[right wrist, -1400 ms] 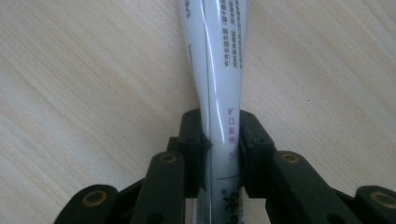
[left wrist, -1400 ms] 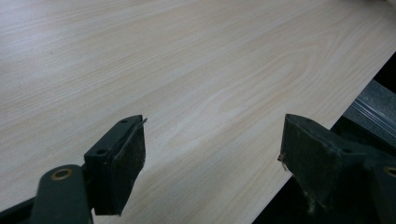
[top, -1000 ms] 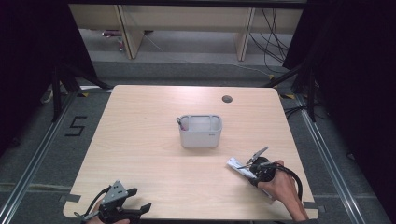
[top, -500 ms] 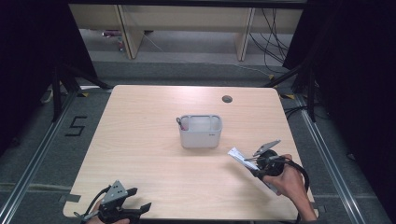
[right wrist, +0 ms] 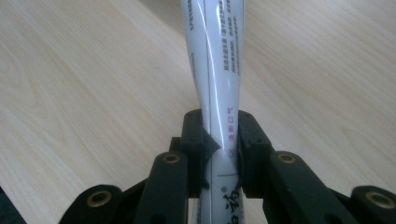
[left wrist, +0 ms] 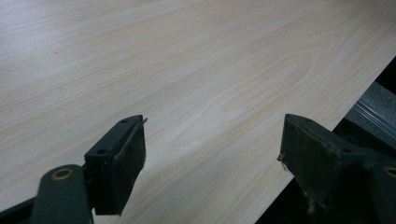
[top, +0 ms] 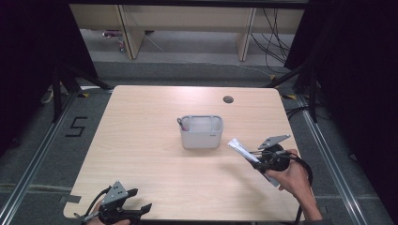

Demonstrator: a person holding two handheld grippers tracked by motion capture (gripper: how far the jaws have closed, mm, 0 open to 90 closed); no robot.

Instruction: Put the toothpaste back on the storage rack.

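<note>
Right claw [right wrist: 219, 140] pinching a white tube [right wrist: 215, 60] at its lower part, jaws pressed against both sides; tube [top: 241, 150] lifted off the desk [top: 155, 140], angled up and left toward the grey bin [top: 202, 132]; bin standing mid-desk, just beyond the tube's tip; left claw [left wrist: 212, 158] spread wide, gripping nothing, low over the desk's near left edge [top: 136, 211]; well apart from the bin.
</note>
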